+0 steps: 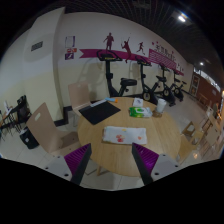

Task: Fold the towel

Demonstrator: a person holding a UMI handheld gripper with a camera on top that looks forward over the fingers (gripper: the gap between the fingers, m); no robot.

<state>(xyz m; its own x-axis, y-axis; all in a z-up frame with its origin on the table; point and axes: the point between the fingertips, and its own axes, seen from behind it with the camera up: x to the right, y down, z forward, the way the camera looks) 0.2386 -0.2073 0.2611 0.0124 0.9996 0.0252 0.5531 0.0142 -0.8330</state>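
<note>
A pale folded towel (126, 135) with small red and blue marks lies flat on the round wooden table (100, 135), just ahead of my fingers and a little toward the right one. My gripper (112, 163) hovers high above the table's near edge, open, with nothing between the purple pads. The left finger (79, 160) and the right finger (145, 160) stand wide apart over the floor and the table rim.
A dark mat (98, 111) lies on the table's far left part. A green packet (140, 112) and a white cup (161, 105) sit toward the far right. Wooden chairs (45, 127) ring the table. Exercise bikes (128, 85) line the back wall.
</note>
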